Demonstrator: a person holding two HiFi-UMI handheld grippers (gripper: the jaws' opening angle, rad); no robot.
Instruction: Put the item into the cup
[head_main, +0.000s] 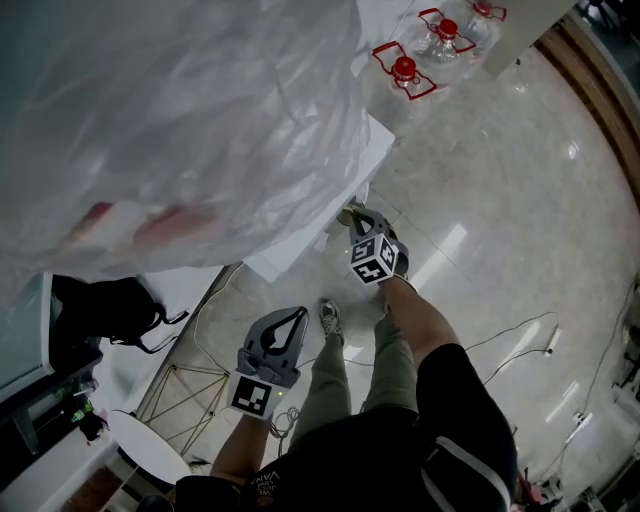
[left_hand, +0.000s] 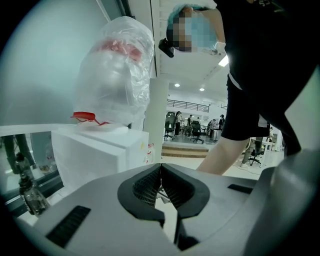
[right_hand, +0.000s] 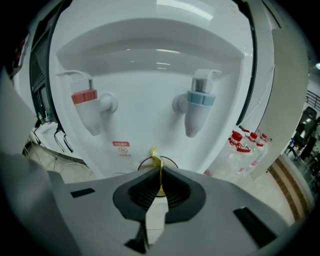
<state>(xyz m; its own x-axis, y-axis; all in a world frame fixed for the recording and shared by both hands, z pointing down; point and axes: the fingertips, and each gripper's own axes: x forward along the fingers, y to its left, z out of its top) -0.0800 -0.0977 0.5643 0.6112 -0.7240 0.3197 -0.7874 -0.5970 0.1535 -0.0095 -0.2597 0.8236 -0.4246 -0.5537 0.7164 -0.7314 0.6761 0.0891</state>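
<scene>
**Right gripper holds item at the cup; left gripper idle**

The water dispenser (right_hand: 150, 75) fills the right gripper view and serves as the worktop. The bottle (head_main: 180, 110) on top of it is wrapped in clear plastic. Spare bottles (head_main: 442, 35) stand on the floor, well apart to the right.

The left gripper (left_hand: 161, 172) hangs low by the person's leg. Its jaws are together with nothing between them, and it faces away from the work.

The right gripper (right_hand: 160, 175) points into the dispenser's recess. Its jaws are pressed together on the item (right_hand: 156, 155), a thin yellow strip with a crumpled tip. What the item is cannot be told.

The cup (right_hand: 142, 161) stands at the middle of the dispenser's ledge, below and between the red tap (right_hand: 89, 107) and the blue tap (right_hand: 196, 107). Only its dark rim shows.

- Key relation: the cup lies straight ahead of the right jaws, just beyond their tips. The item's long axis runs along the jaw seam, and its tip shows against the cup's mouth.
- Judgement: the right gripper is the one placed to deliver.
- Clearance: the recess wall sits close behind the cup and both taps overhang it. Open room lies only toward the ledge's front edge.
</scene>
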